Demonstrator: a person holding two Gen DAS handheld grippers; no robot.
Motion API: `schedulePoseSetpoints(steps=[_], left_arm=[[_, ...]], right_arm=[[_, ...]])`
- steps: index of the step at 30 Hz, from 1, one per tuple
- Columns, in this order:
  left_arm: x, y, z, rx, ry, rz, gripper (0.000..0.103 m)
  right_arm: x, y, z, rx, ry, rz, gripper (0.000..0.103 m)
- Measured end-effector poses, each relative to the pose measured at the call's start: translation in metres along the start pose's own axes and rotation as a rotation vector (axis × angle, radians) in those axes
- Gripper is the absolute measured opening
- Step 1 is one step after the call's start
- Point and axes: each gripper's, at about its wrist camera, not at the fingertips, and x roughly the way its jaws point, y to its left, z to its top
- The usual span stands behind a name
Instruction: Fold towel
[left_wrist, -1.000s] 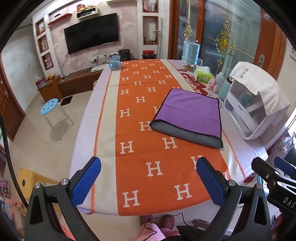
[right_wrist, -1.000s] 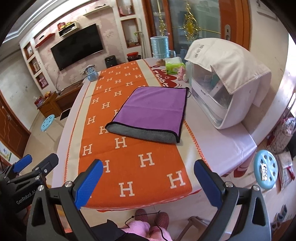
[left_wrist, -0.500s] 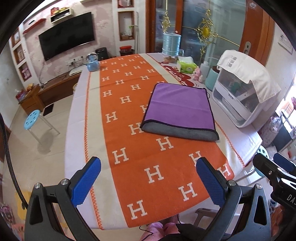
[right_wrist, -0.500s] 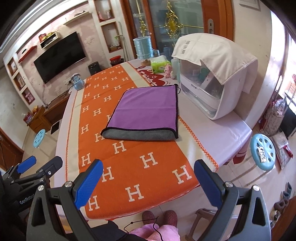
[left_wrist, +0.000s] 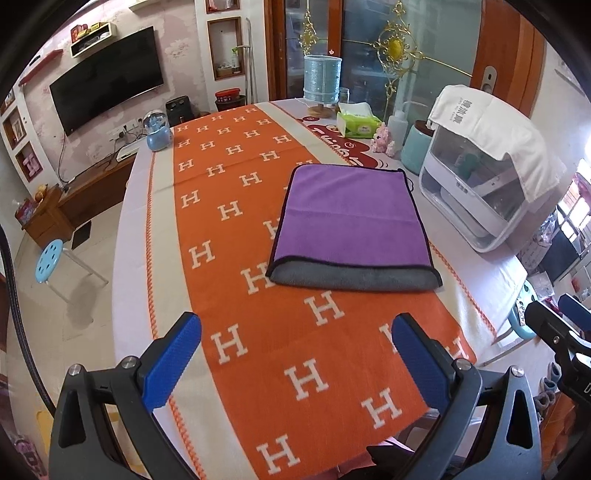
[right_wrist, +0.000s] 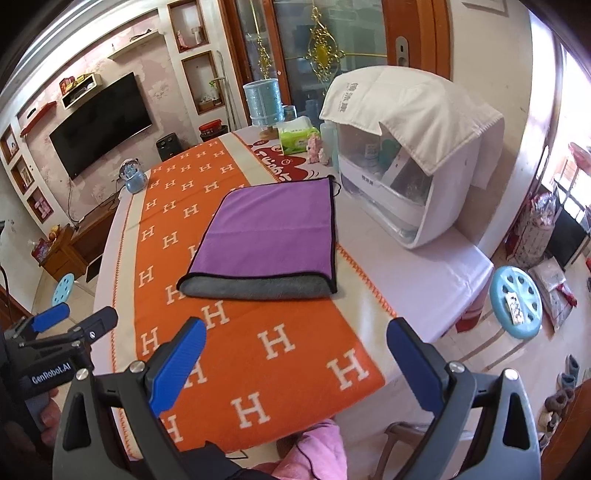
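A purple towel (left_wrist: 351, 218) with a grey underside and black edging lies folded flat on the orange H-patterned tablecloth (left_wrist: 236, 258), its folded grey edge toward me. It also shows in the right wrist view (right_wrist: 269, 236). My left gripper (left_wrist: 295, 354) is open and empty, held above the table's near end, well short of the towel. My right gripper (right_wrist: 295, 358) is open and empty too, above the near table edge. The left gripper shows at the lower left of the right wrist view (right_wrist: 70, 325).
A white cabinet draped with a white cloth (right_wrist: 406, 162) stands right of the towel. A tissue box (left_wrist: 356, 123), blue tin (left_wrist: 321, 79) and blue jar (left_wrist: 159, 131) sit at the far end. Blue stools (right_wrist: 517, 299) stand on the floor on both sides.
Both grippers have moved forward and a little lower toward the table, so the towel looks nearer and more centred. Both stay open. The towel has not moved.
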Motion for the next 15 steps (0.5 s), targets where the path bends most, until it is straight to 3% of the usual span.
schedulePoseSetpoints(steps=[15], left_arm=[[0.091,0.004,0.051,0.007,0.113,0.015,0.102]], right_arm=[[0.091,-0.012,0.043,-0.118,0.069,0.03,0.091]])
